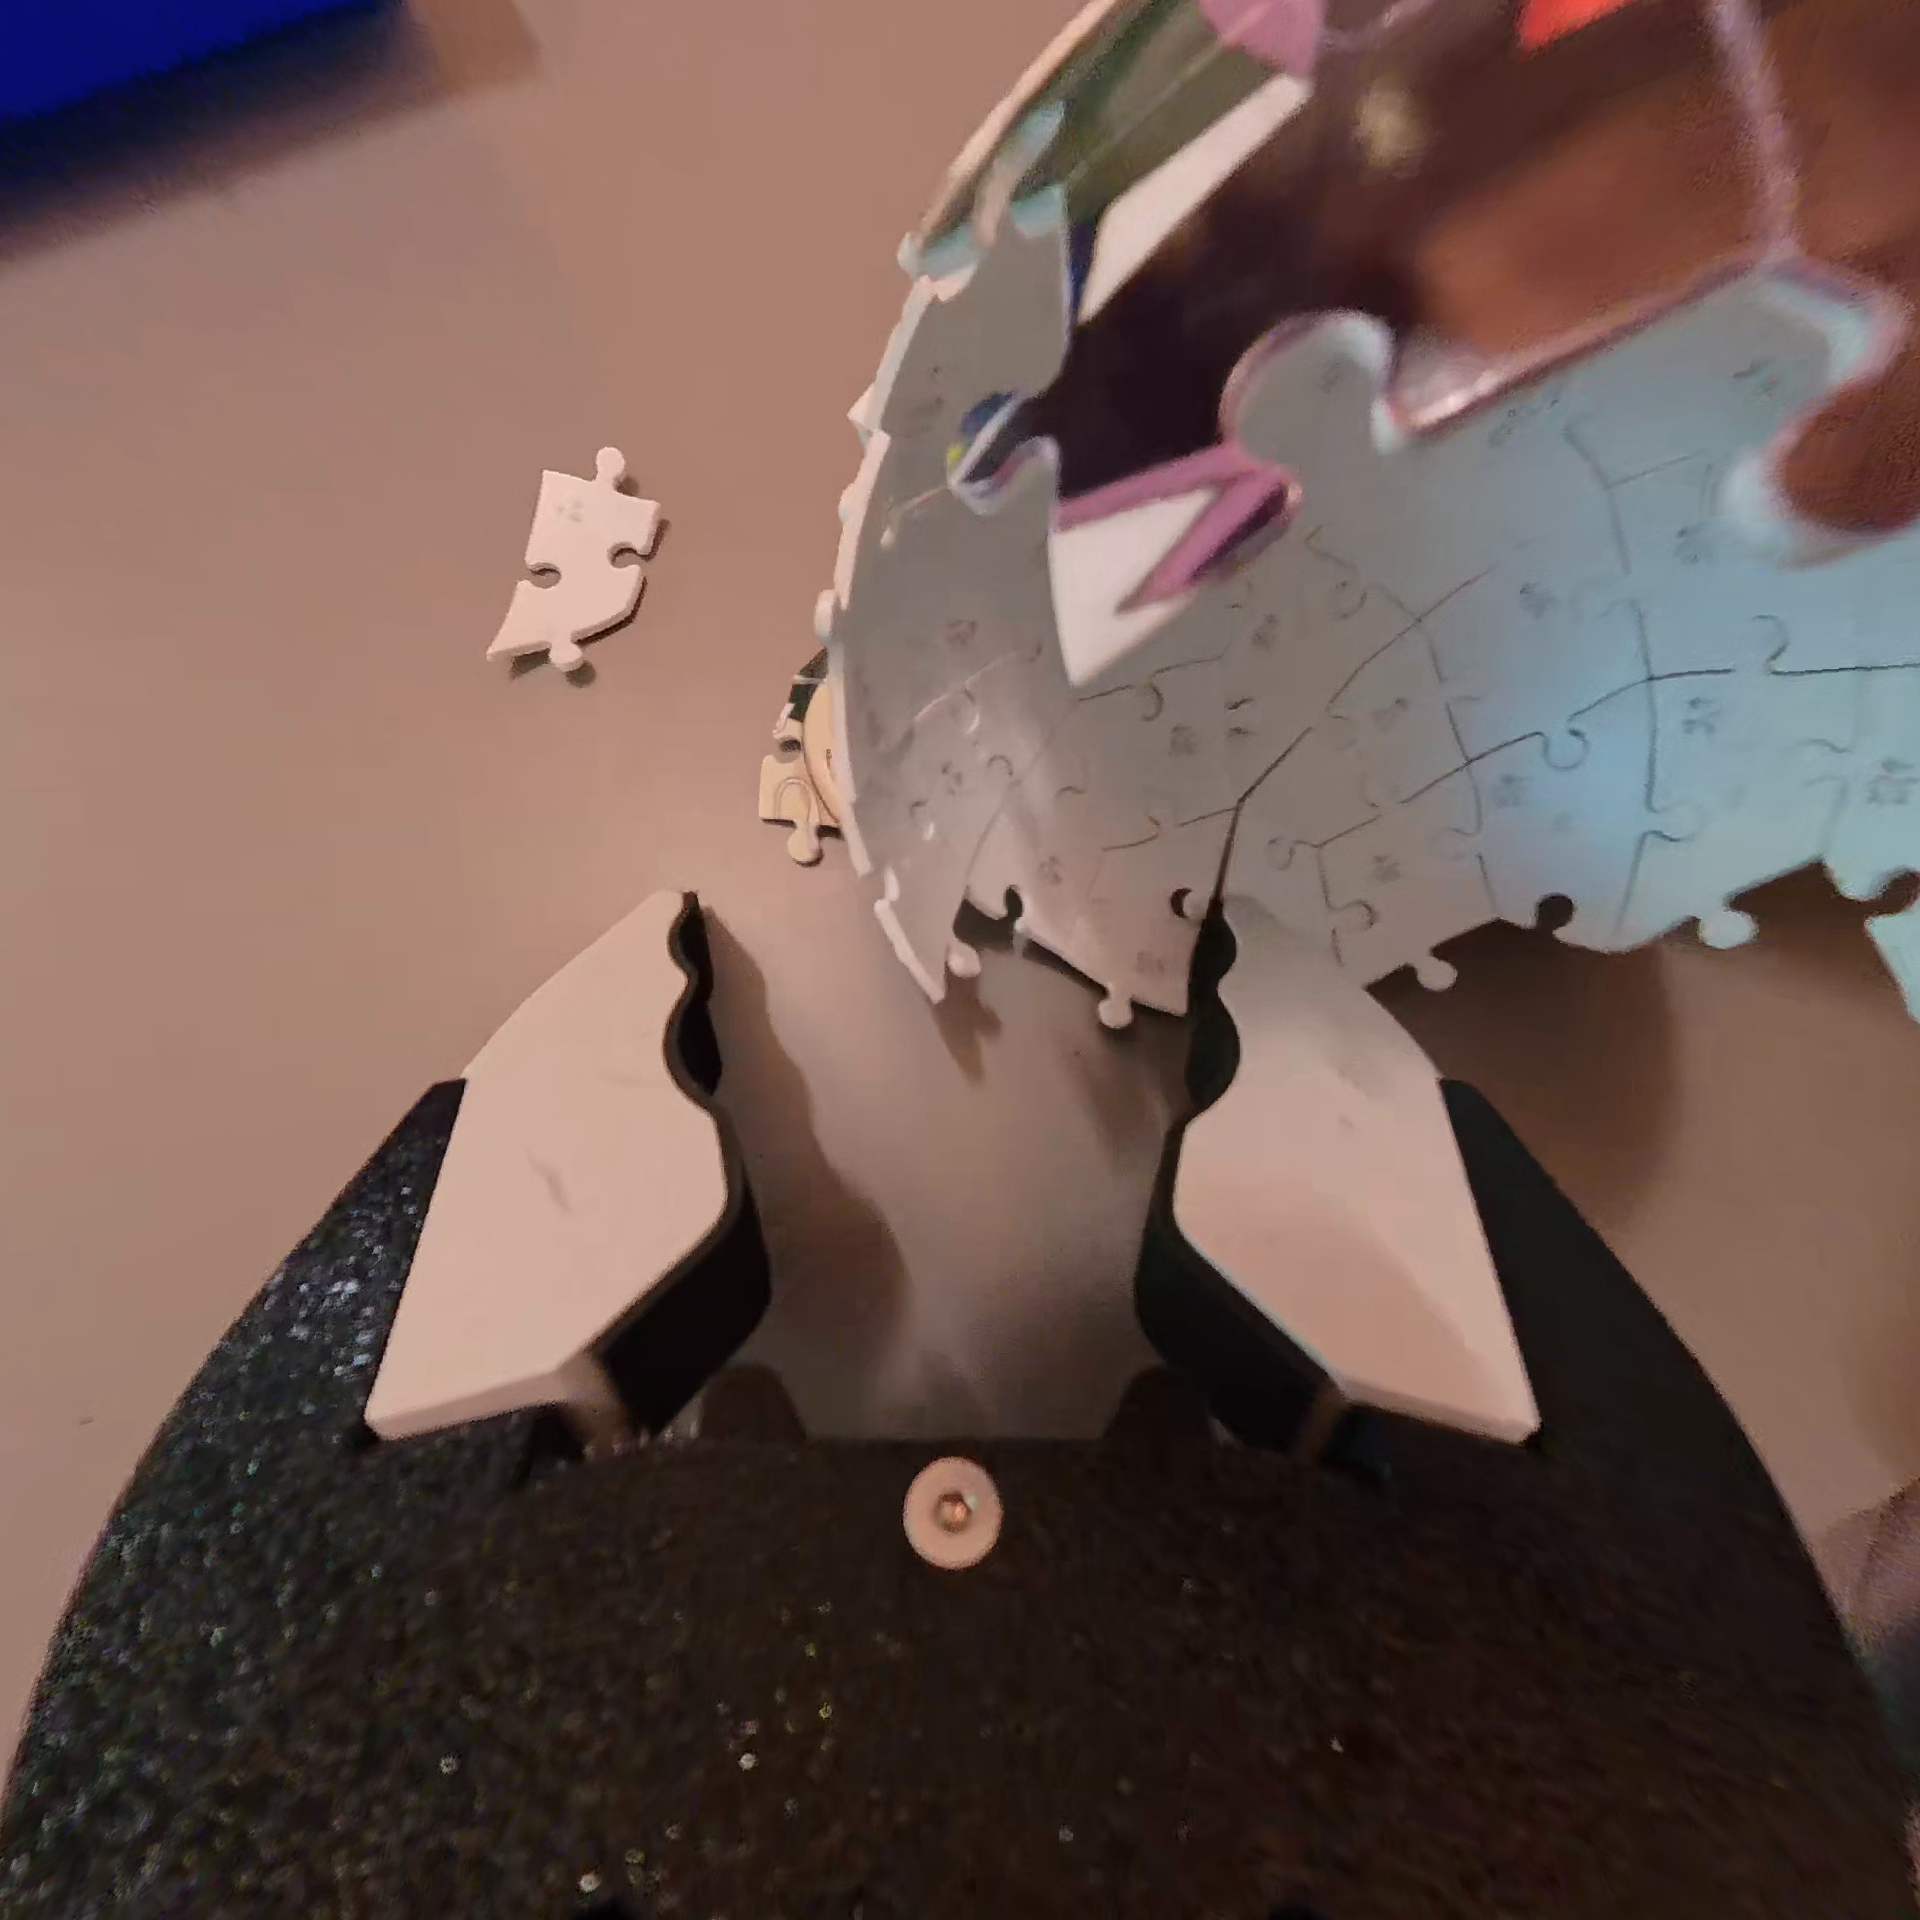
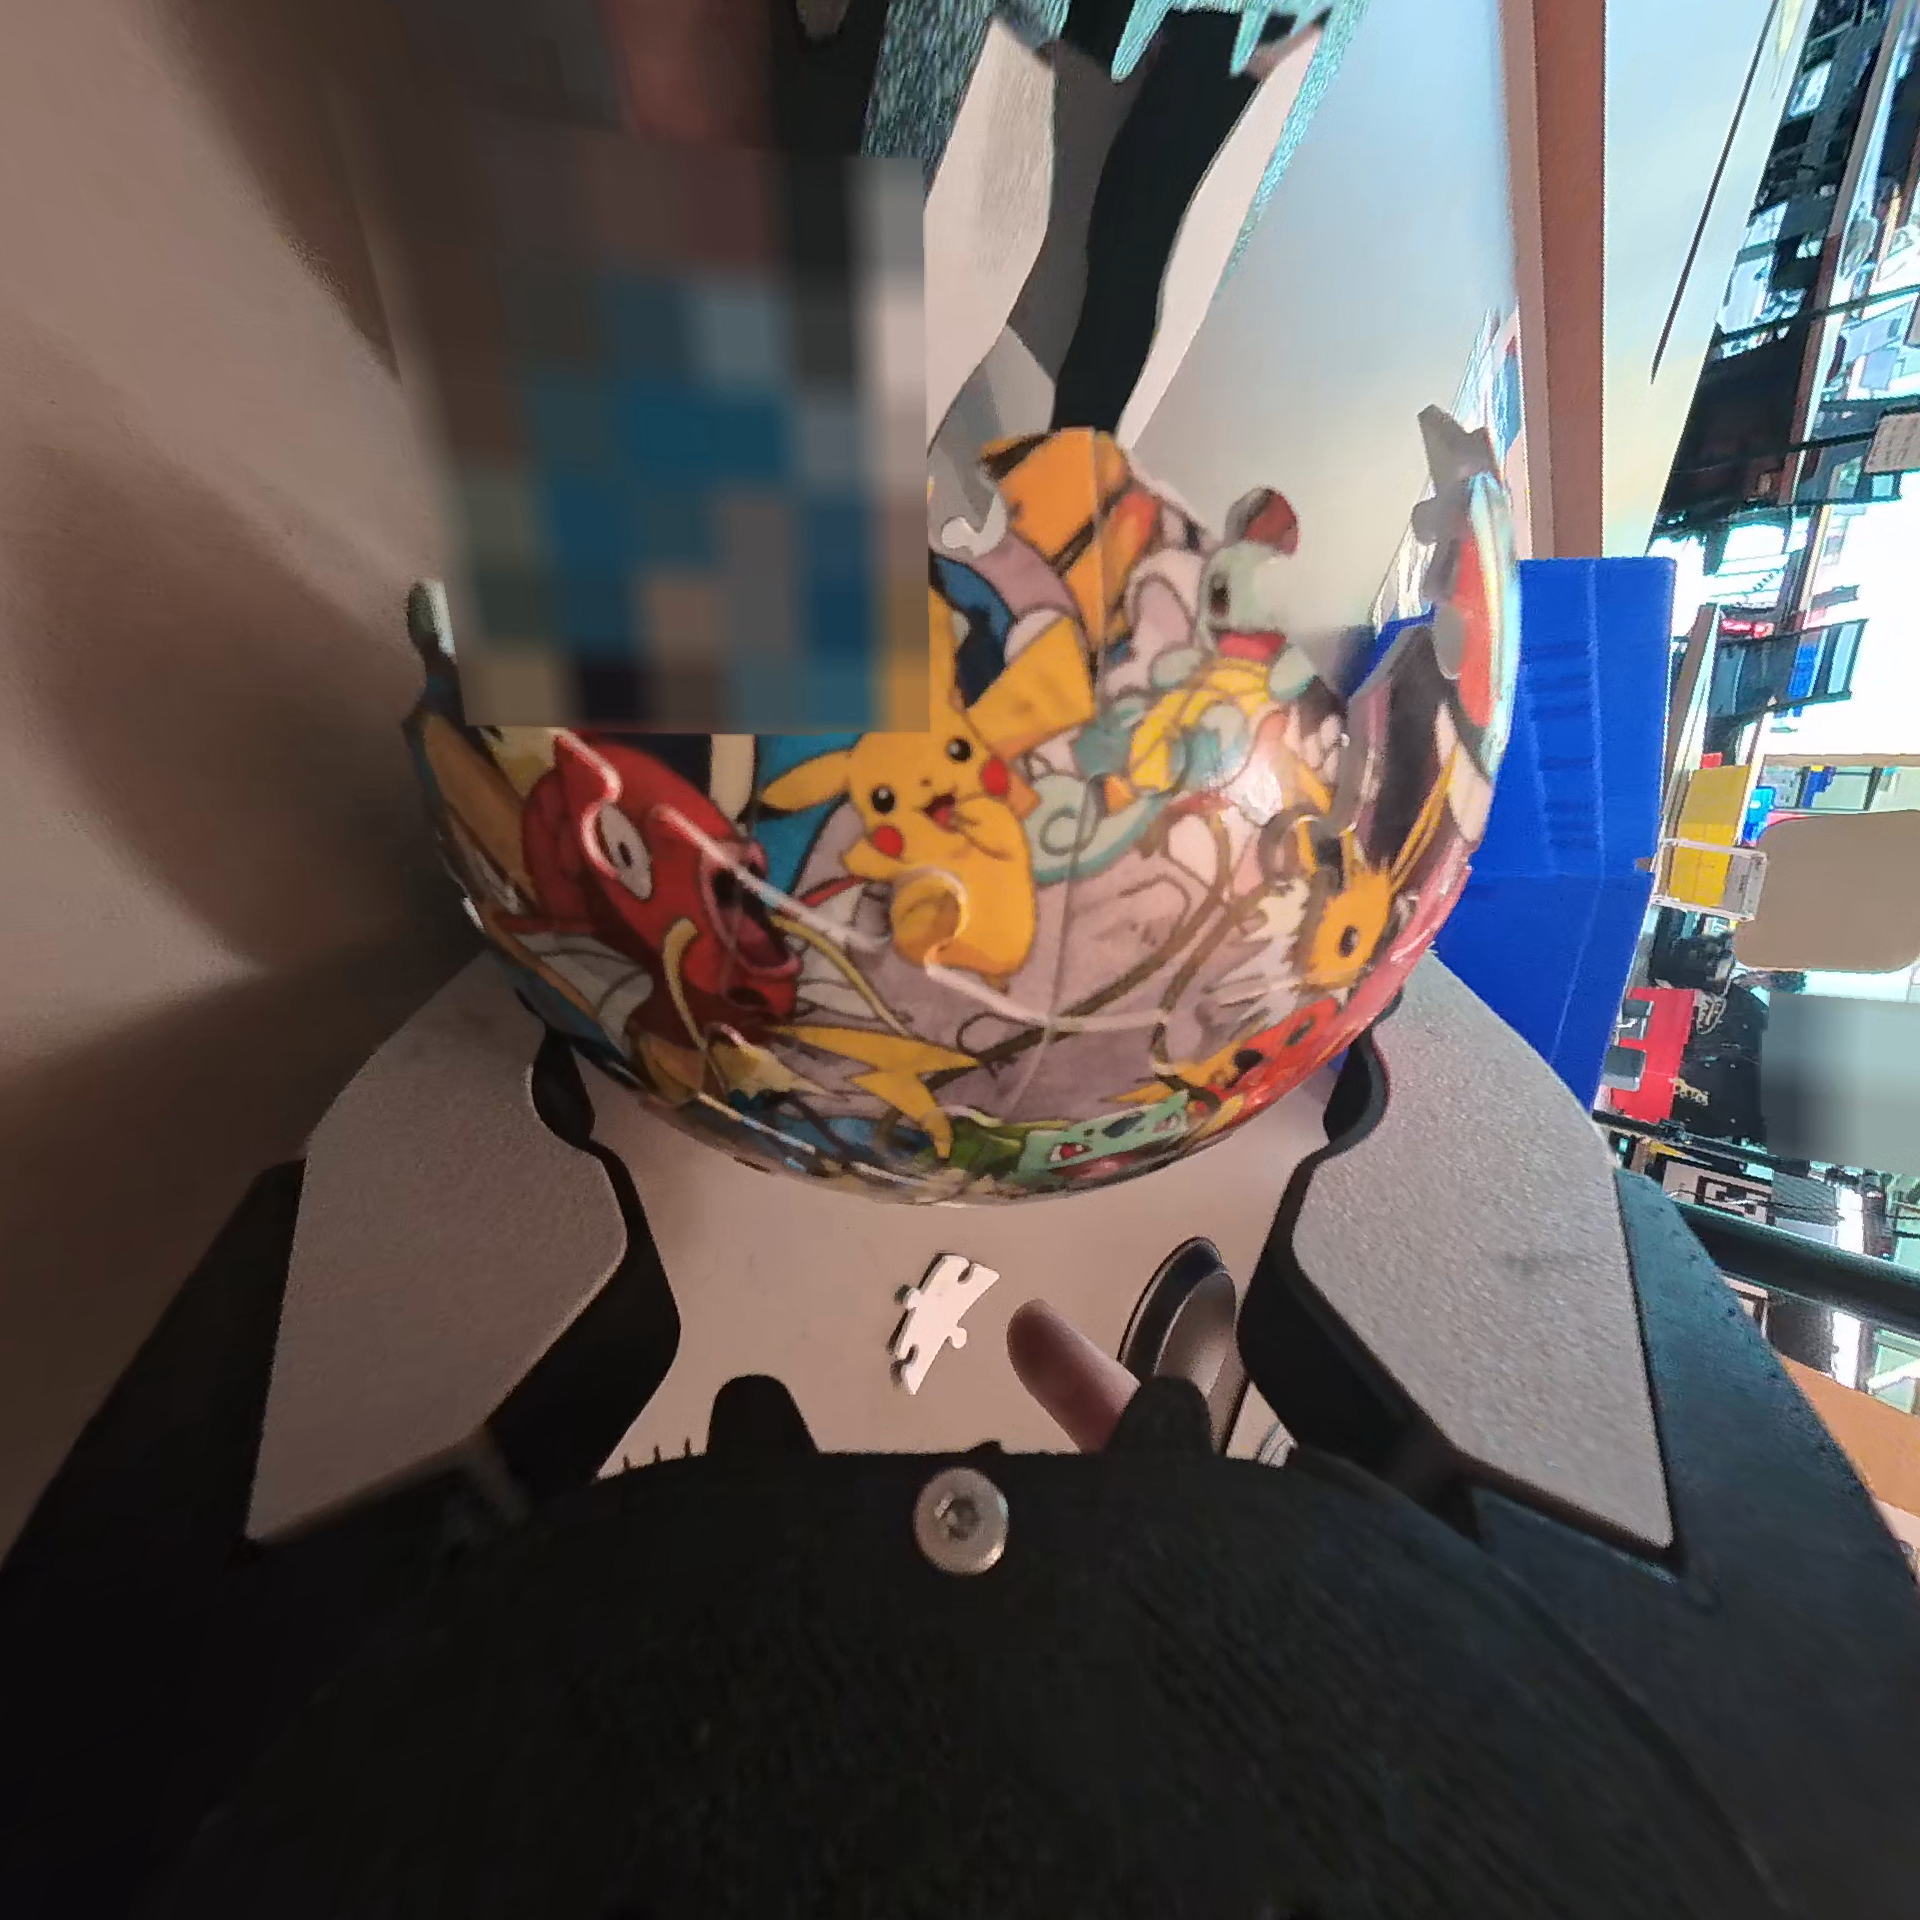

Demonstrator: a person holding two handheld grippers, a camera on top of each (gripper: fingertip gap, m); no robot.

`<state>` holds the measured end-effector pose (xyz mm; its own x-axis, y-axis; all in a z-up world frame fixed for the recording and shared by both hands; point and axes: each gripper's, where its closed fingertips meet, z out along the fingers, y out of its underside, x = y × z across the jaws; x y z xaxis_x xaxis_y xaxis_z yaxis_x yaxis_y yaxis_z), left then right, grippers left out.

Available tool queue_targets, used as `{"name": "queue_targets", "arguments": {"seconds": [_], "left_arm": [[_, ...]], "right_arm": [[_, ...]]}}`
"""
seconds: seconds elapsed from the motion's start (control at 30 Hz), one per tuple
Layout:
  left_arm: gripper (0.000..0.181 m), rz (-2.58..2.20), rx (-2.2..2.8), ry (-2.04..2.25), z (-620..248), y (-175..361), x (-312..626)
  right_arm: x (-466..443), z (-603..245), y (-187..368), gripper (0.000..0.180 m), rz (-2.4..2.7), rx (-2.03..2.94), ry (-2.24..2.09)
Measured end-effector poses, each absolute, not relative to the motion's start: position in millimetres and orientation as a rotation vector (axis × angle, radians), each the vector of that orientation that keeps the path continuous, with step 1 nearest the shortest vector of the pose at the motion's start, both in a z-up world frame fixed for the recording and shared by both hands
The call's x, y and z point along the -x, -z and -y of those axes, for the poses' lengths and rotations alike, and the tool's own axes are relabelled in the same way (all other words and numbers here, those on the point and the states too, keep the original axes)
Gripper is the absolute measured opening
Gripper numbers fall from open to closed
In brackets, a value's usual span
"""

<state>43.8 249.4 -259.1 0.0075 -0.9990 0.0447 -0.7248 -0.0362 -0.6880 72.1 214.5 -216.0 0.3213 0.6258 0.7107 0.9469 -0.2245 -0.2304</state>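
A partly built puzzle ball (image 2: 987,883) with bright cartoon figures sits between my right gripper's (image 2: 956,1049) two fingers. They press on its left and right sides and hold it above the table. In the left wrist view I see the ball's grey inner shell (image 1: 1351,675) with an open gap and toothed edges. My left gripper (image 1: 951,925) is open and empty, and its right fingertip (image 1: 1210,956) is at the shell's lower edge. A loose white puzzle piece (image 1: 577,566) lies face down on the table to the left.
A second piece (image 1: 800,800) lies partly hidden behind the shell. In the right wrist view a loose piece (image 2: 940,1320), a person's fingertip (image 2: 1060,1371) and a round grey disc (image 2: 1195,1320) show below the ball. A blue crate (image 2: 1558,831) stands at the right. Between my left fingertips and the loose white puzzle piece (image 1: 577,566) there is roughly 7 cm.
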Motion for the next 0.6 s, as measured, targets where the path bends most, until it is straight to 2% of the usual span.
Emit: {"name": "queue_targets", "arguments": {"seconds": [0.4, 0.6], "left_arm": [[0.083, -1.755, 1.816, 0.748, -250.2, 260.6, -47.3], [0.085, -1.778, 1.8, 0.764, -250.3, 260.5, -49.8]], "right_arm": [[-60.6, -218.5, 216.2, 0.141, 1.359, 1.887, 0.533], [-50.2, -222.1, 216.3, 0.145, 1.346, 1.781, 0.288]]}}
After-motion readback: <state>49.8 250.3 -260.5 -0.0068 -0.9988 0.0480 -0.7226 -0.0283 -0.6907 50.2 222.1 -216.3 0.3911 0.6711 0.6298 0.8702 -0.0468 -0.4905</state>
